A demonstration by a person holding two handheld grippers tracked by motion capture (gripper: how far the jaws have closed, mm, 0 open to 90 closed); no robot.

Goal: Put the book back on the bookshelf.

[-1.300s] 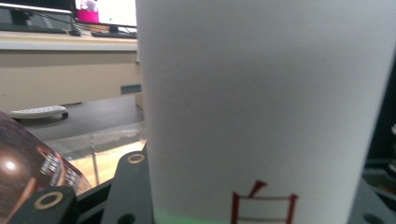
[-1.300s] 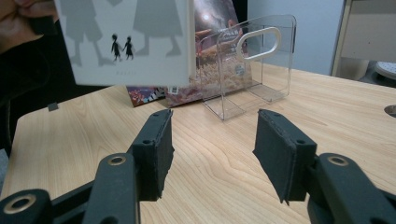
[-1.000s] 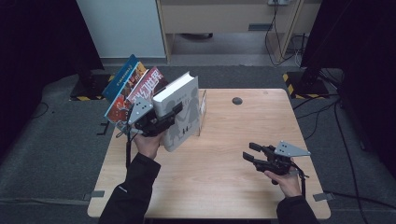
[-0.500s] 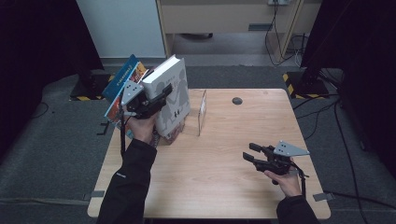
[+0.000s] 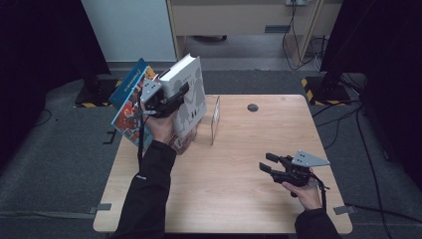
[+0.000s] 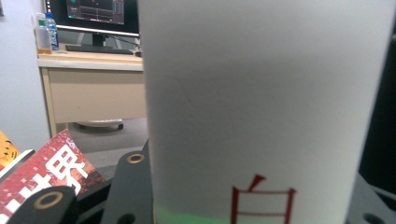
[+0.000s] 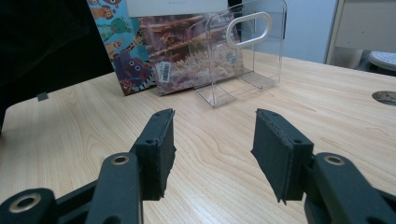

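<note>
The left claw (image 5: 171, 99) grips one white book (image 5: 188, 94), tilted above the clear bookend (image 5: 215, 119) at the bench's (image 5: 229, 189) back-left. Two colourful books (image 5: 130, 107) lean beside it. The right claw (image 5: 271, 167) hangs open, empty, well apart.

You are working in a lab-like office room: your wooden table (image 5: 224, 199) stands on grey carpet with black-and-yellow hazard tape (image 5: 311, 89) at 1 o'clock. At 12 o'clock sits a beige desk (image 6: 88, 88) carrying a monitor (image 6: 95, 11), keyboard (image 6: 98, 48) and water bottle (image 6: 50, 30), with cables (image 5: 293, 35) trailing beneath it.
</note>
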